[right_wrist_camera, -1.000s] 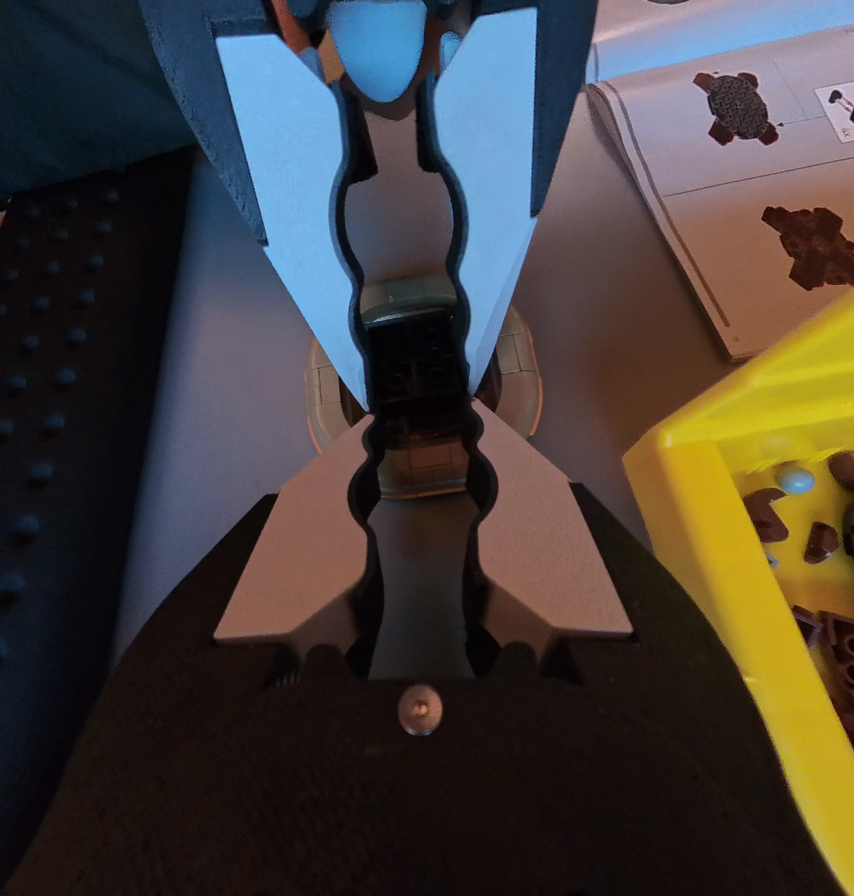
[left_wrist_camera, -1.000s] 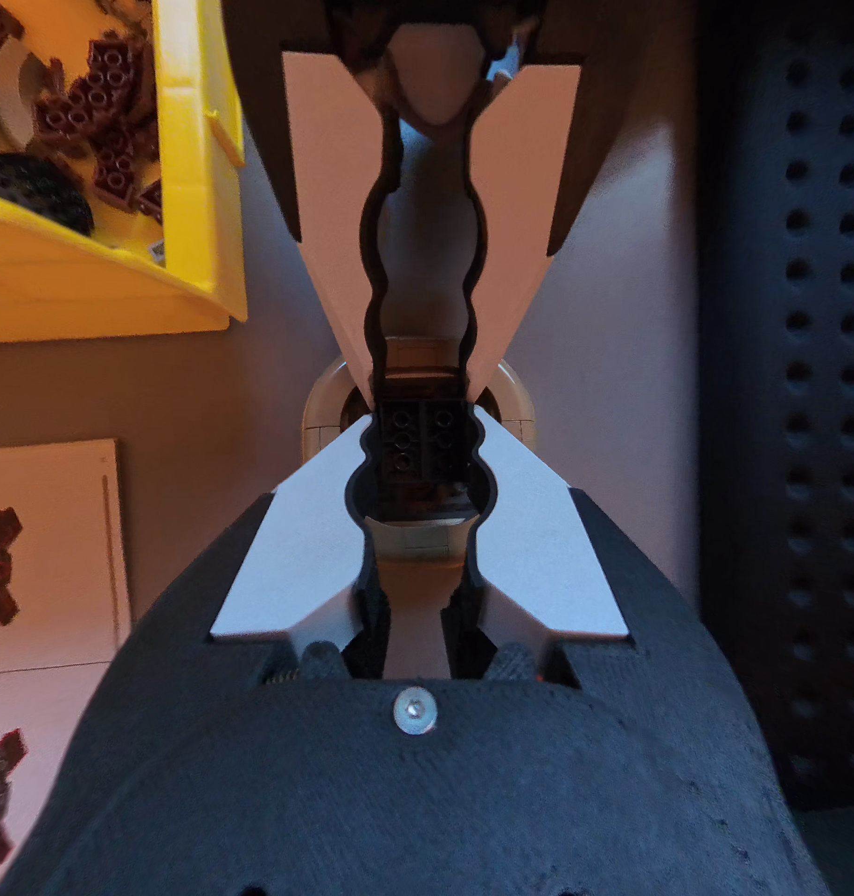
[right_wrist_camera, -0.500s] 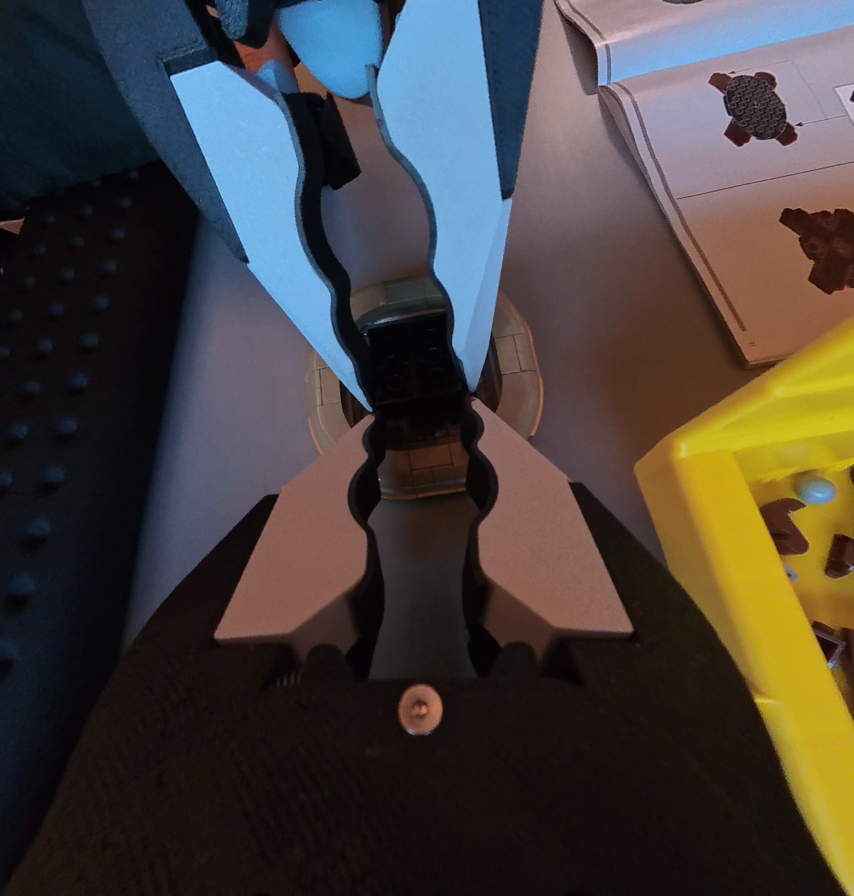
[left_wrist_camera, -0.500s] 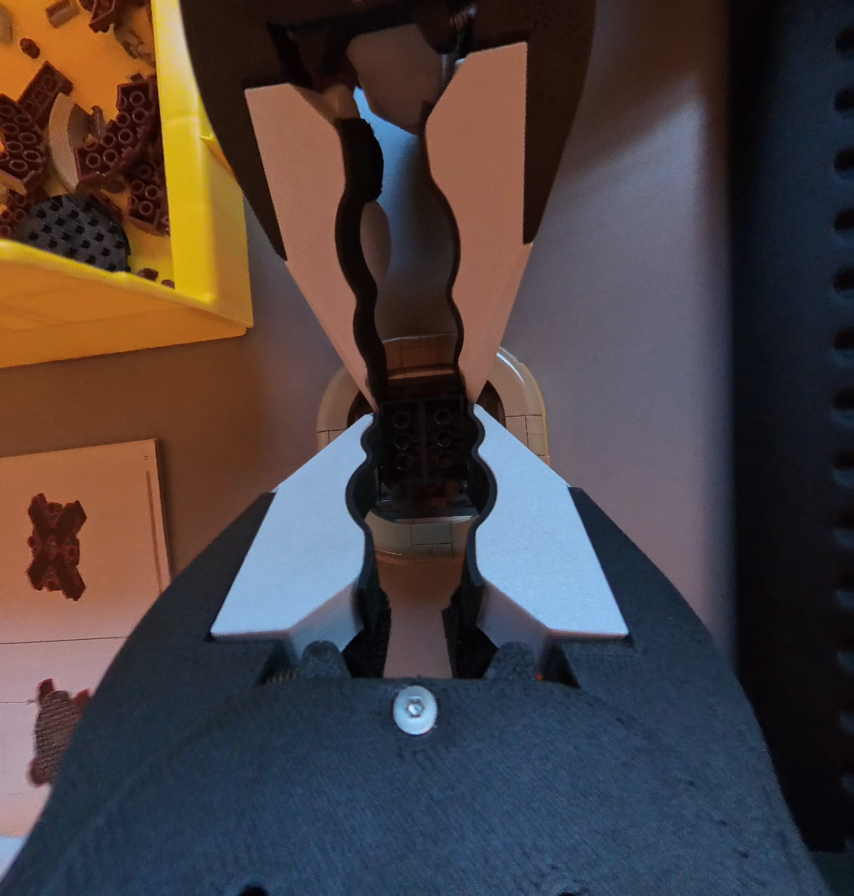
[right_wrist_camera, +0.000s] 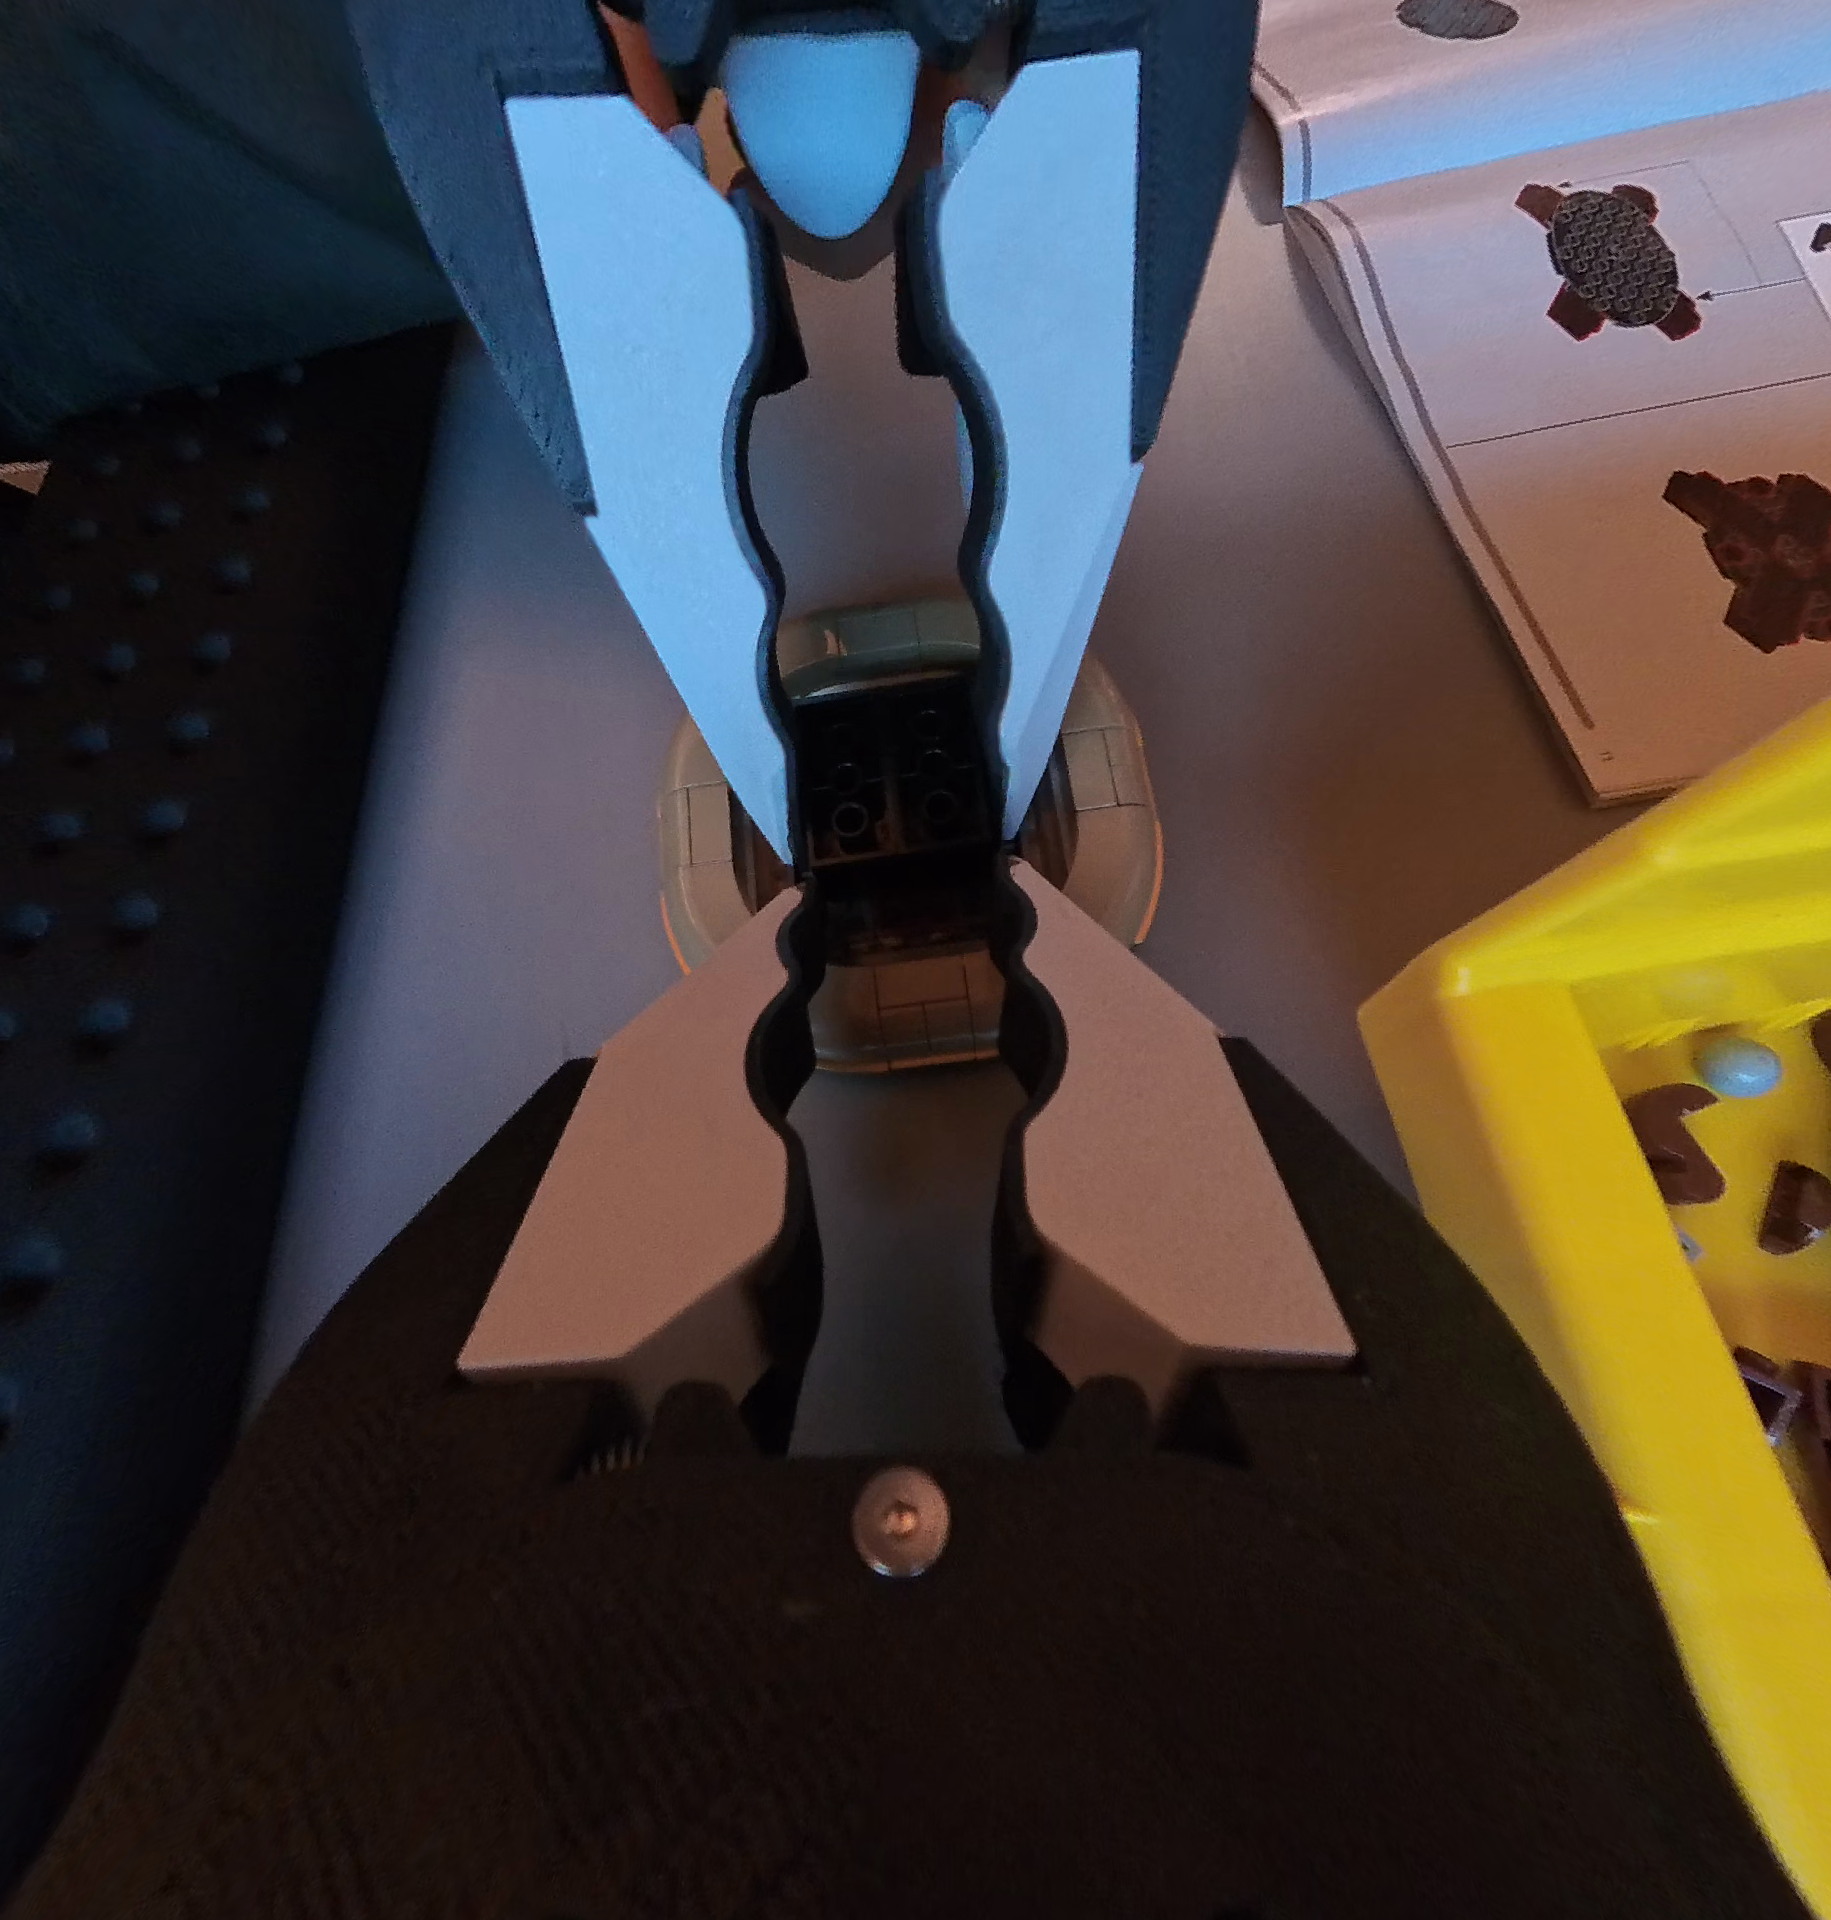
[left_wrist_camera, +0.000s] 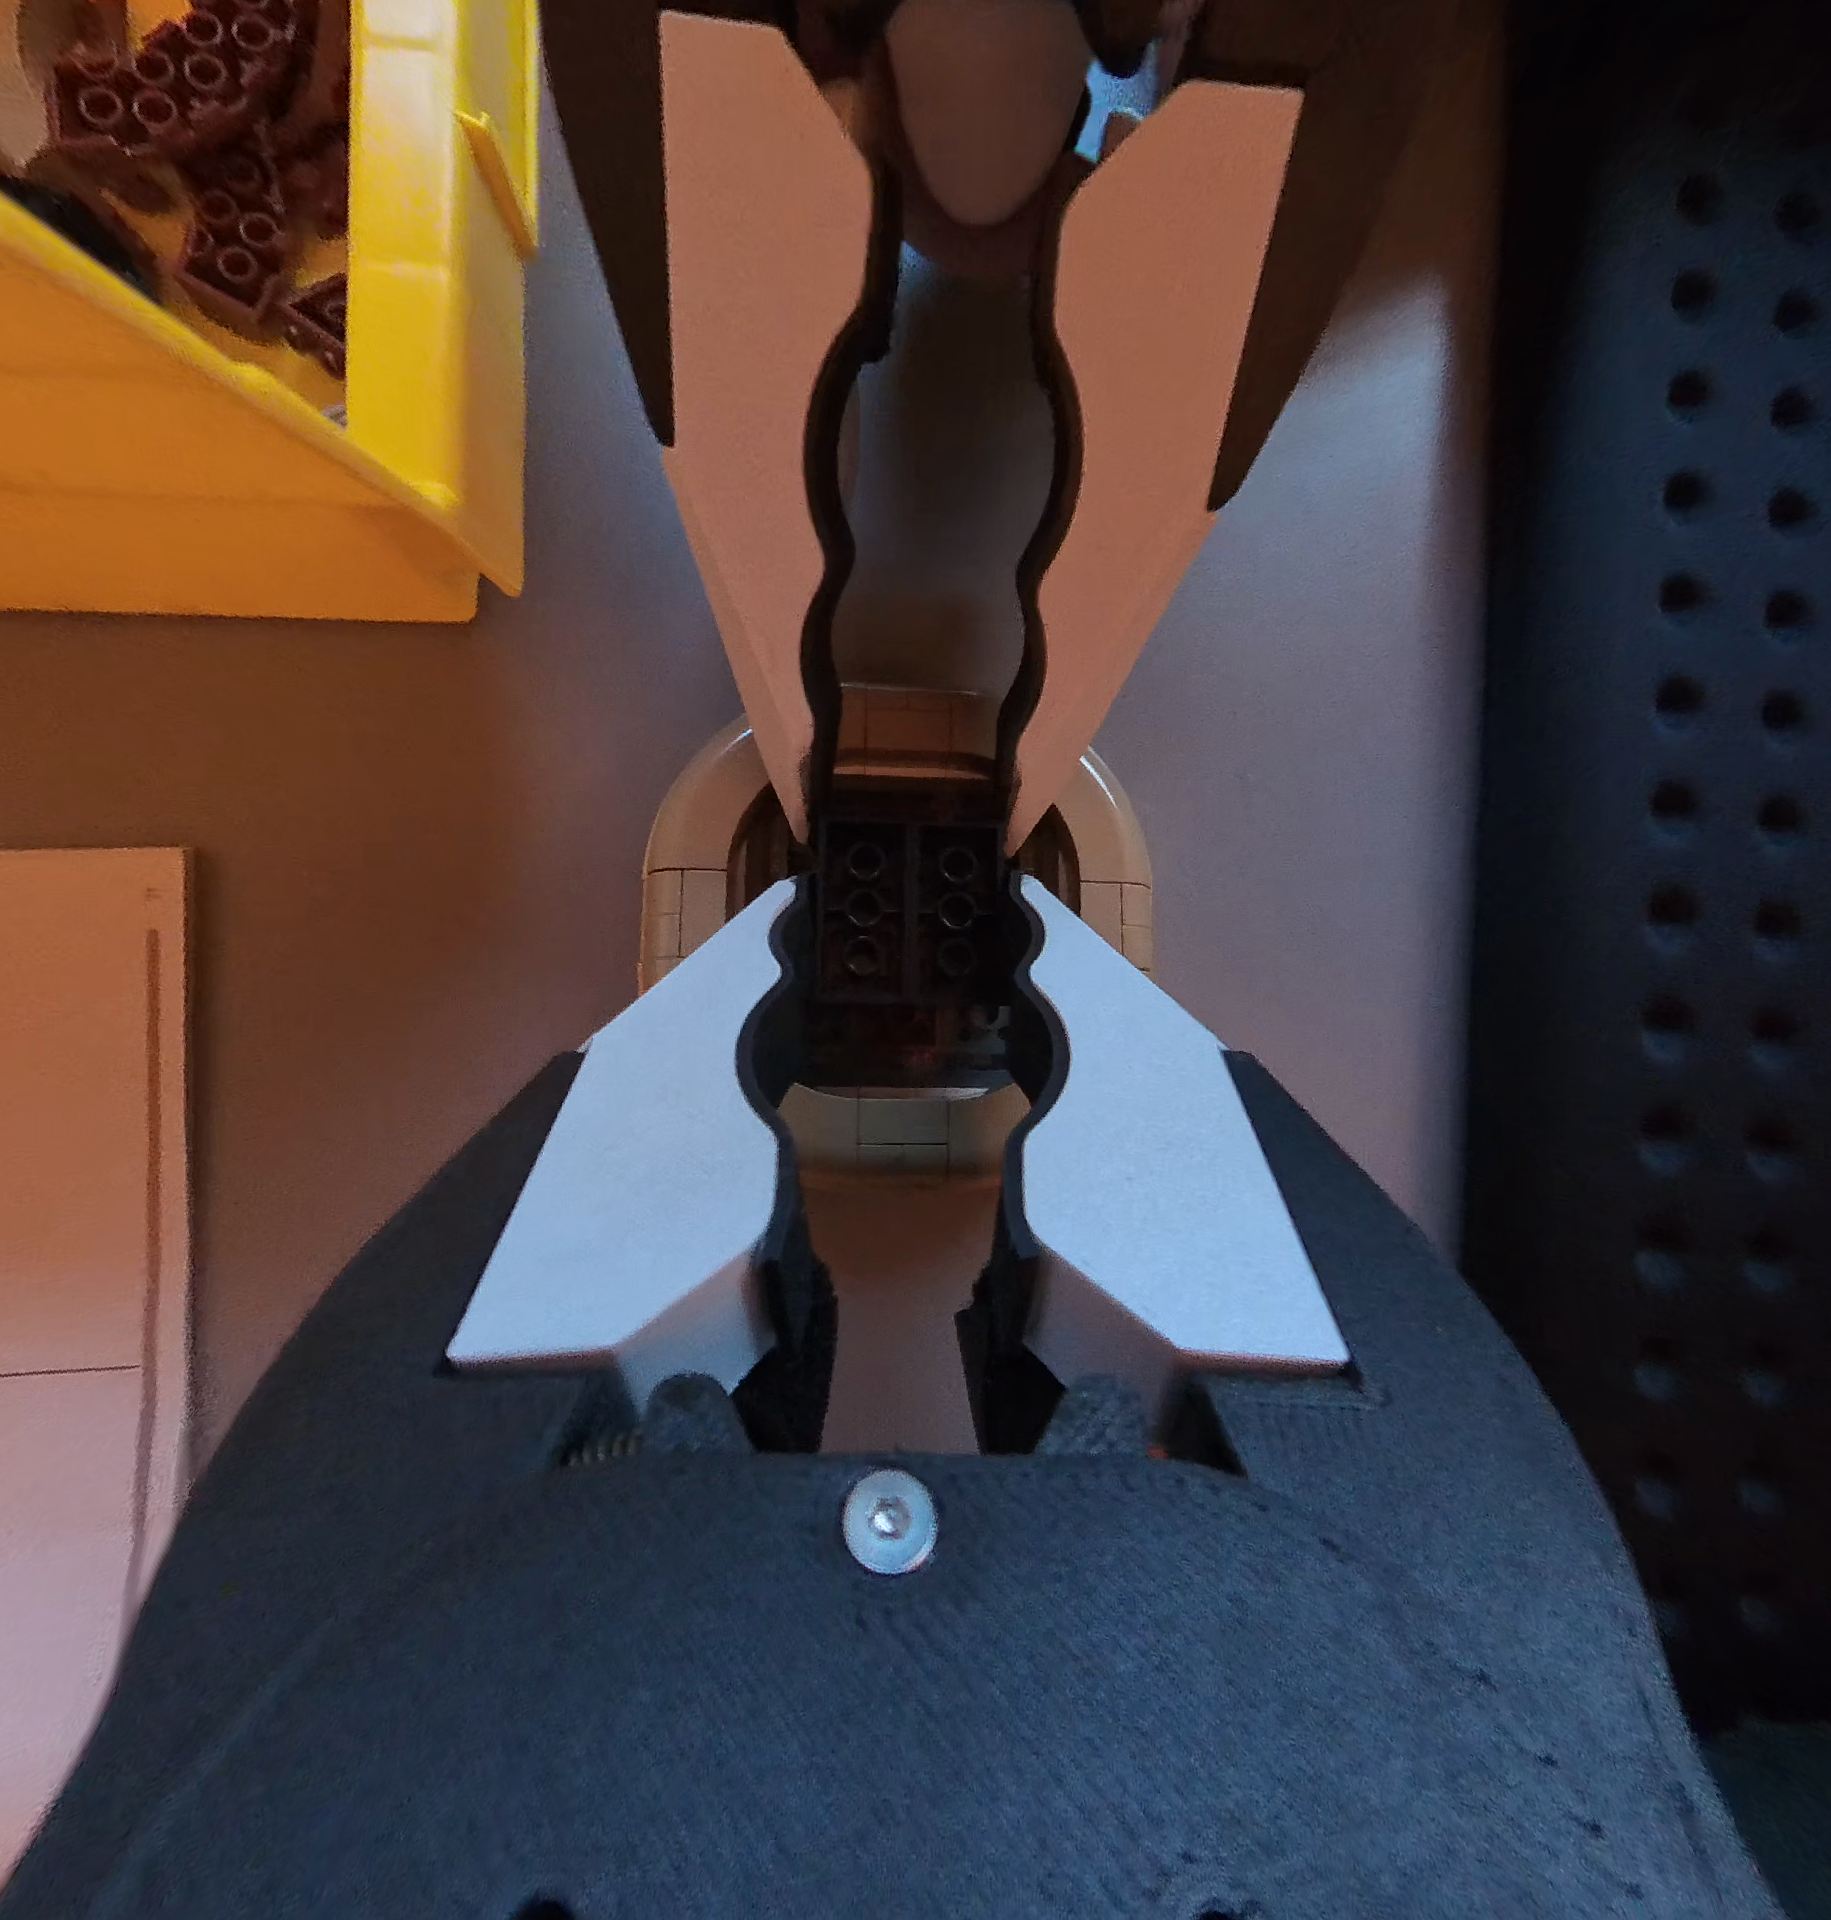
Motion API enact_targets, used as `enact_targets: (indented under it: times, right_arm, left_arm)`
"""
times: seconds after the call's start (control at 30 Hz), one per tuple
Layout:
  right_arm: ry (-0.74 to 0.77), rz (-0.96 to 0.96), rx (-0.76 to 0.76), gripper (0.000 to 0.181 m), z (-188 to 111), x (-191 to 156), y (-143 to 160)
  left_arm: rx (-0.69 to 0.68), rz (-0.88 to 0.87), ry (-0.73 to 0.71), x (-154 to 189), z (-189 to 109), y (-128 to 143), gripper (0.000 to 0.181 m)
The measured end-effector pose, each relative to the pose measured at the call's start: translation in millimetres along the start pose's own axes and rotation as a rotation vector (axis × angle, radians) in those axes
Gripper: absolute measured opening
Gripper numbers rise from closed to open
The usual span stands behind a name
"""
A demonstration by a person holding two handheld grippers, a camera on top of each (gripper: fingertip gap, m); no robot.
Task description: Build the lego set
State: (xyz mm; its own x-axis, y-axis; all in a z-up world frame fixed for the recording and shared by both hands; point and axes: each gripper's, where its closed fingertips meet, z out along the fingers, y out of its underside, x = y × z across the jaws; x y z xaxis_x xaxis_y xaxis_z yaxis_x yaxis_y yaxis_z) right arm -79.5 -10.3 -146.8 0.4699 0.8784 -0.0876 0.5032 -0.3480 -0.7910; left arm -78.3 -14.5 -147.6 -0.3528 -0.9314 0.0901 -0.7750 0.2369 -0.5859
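Observation:
A black studded brick block (left_wrist_camera: 906,935) stands on top of a round tan lego base (left_wrist_camera: 682,873) on the grey table. My left gripper (left_wrist_camera: 909,899) is shut on the block's near end. My right gripper (left_wrist_camera: 908,831) comes in from the opposite side, tip to tip with the left, and is shut on the far end. In the right wrist view the same block (right_wrist_camera: 895,779) sits on the tan base (right_wrist_camera: 698,831), with the right gripper (right_wrist_camera: 906,894) at its near end and the left gripper (right_wrist_camera: 895,842) over it. The block's lower part is hidden by the fingers.
A yellow bin (left_wrist_camera: 423,312) with several dark red-brown lego pieces stands close by; it also shows in the right wrist view (right_wrist_camera: 1534,1247). An open instruction booklet (right_wrist_camera: 1617,540) lies beside it. A dark dotted mat (left_wrist_camera: 1721,727) borders the other side. Left and right tips are no more than a few centimetres apart.
Half a second ago the two grippers were tilted against each other around the block; now they line up straight again. Both stay shut on the block, which stays on the tan base.

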Motion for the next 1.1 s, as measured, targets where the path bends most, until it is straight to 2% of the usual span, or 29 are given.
enact_targets:
  times: [0.17,0.57,0.73,0.87,1.1]
  right_arm:
    - [-0.007,0.001,0.017,0.032,0.3,-0.4,-1.5]
    - [0.006,-0.039,0.008,0.032,1.3,-1.8,-1.1]
    - [0.01,-0.028,0.002,0.032,2.2,-1.9,-1.0]
    - [0.018,-0.028,-0.01,0.033,2.3,-1.6,-0.7]
    - [0.01,0.001,-0.038,0.033,2.1,-2.0,0.9]
  left_arm:
    - [0.037,-0.092,0.079,-0.4,-1.9,-0.3,0.035]
    - [0.088,-0.192,0.184,1.7,-4.9,-0.7,0.035]
    - [0.059,0.013,0.026,1.9,-1.5,-0.9,0.034]
    - [0.035,-0.015,0.026,1.6,1.2,-2.2,0.035]
    - [-0.031,0.136,-0.108,0.8,0.4,-2.3,0.034]
